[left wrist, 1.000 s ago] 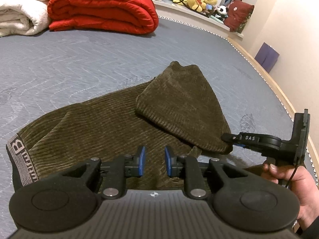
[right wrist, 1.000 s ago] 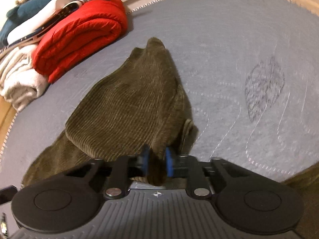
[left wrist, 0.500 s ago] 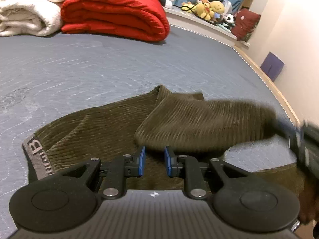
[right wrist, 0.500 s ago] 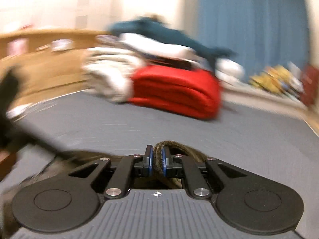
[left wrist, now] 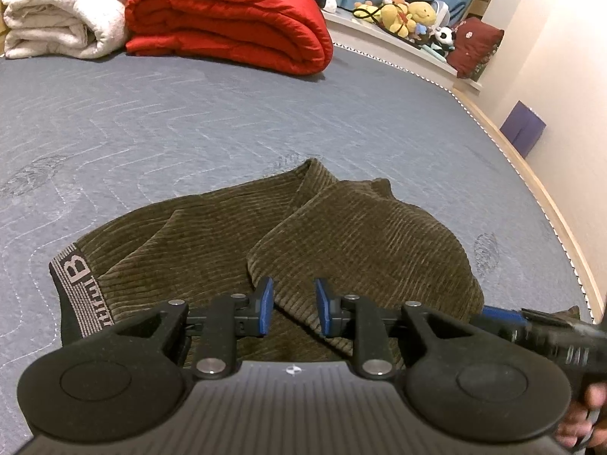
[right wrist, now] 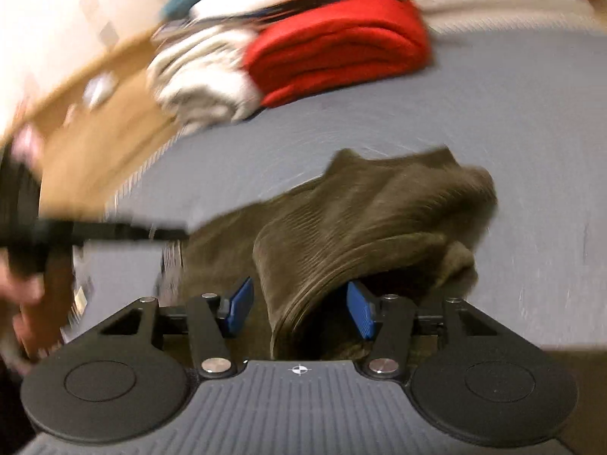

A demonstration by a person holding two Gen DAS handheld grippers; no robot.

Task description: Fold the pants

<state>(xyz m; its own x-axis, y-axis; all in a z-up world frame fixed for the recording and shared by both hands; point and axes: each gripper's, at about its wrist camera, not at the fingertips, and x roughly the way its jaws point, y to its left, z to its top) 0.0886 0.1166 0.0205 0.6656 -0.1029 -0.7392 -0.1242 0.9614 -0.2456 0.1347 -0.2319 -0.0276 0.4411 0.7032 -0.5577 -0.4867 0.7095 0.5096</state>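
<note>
We found the pants (left wrist: 288, 235) lying on the grey quilted mattress (left wrist: 189, 125), toward its near edge: olive-brown ribbed corduroy with a dark waistband (left wrist: 77, 288) bearing pale lettering, a large "B" legible at its end. One leg portion was folded back over the rest, making a rounded flap on the right with its hem toward us.

In the left wrist view the long axis ran from the waistband at lower left to the fold at upper right, the waistband end pointing left.

Against the frame a second ago, the flap lay flatter and lower, its peak no longer standing tall. The right gripper had then pinched the hem; we saw that grip now given up.

The left gripper (left wrist: 291, 305) hung just above the cloth, its blue pads (left wrist: 265, 303) slightly apart and still widening, nothing caught between them. The right gripper (right wrist: 299, 309) had its jaws opening, pads well apart; the folded hem sat between them but neither pad pressed on it, so we noted it as released. That view was motion-blurred.

Beyond, at the mattress's far side, we noted a red comforter (left wrist: 227, 19) beside a white blanket (left wrist: 60, 11).
</note>
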